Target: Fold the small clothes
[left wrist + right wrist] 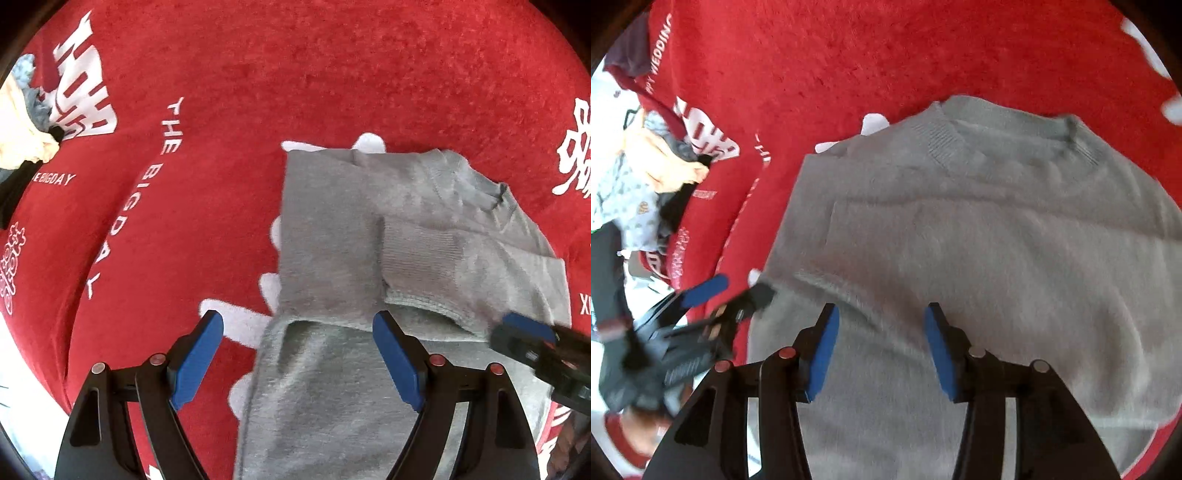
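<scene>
A small grey knit sweater [332, 236] lies flat on the red cloth [221, 92], collar at the far side, one sleeve folded across its body. My left gripper [297, 332] is open and empty, hovering above the sweater's left edge. My right gripper [882, 325] is open and empty just above the sweater's [979, 229] lower body. The right gripper also shows in the left wrist view [532, 343] at the right edge. The left gripper shows blurred in the right wrist view [735, 291] at the lower left.
A pile of other clothes [22, 122], cream, grey and black, lies at the far left; it also shows in the right wrist view [646, 184]. The red cloth carries white lettering [88, 88]. A white floor [22, 369] lies past the cloth's left edge.
</scene>
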Motion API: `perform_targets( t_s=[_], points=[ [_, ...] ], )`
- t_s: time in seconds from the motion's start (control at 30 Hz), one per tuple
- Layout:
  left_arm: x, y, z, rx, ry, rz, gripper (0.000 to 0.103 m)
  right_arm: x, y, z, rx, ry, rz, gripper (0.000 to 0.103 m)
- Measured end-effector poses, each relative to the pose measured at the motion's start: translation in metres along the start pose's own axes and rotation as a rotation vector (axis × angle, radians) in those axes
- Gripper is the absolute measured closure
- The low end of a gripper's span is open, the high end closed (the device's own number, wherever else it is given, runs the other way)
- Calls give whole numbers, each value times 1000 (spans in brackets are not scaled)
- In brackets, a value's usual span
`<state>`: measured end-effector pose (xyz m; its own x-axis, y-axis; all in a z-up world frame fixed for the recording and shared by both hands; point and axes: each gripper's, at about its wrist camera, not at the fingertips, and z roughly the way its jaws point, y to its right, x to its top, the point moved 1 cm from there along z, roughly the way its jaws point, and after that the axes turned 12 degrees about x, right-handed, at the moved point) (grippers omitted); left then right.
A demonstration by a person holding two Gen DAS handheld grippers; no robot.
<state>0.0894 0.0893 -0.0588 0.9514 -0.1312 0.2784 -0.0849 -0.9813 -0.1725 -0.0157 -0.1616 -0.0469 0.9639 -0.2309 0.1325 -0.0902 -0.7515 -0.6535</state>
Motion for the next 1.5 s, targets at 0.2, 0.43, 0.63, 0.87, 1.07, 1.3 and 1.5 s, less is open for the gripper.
perform_targets(
  t_s=[0.2,0.43,0.63,0.87,1.07,1.3,1.5],
  points=[
    [16,36,-13,-66,20,37,19,-57,99,-89,-112,169,387,51],
    [27,93,12,-34,-32,130,19,-107,185,-139,32,390,769,51],
    [18,102,28,52,-39,175,16,-103,200,-143,42,411,774,91],
    [14,89,26,53,-68,167,11,-106,199,-153,-121,315,636,76],
    [6,86,16,60,-110,195,11,-96,167,-156,-213,219,483,68],
    [-5,91,-2,57,-121,238,11,-113,135,-144,-225,143,410,61],
    [-14,100,-13,49,-122,271,11,-126,123,-130,-201,111,422,61]
  ],
)
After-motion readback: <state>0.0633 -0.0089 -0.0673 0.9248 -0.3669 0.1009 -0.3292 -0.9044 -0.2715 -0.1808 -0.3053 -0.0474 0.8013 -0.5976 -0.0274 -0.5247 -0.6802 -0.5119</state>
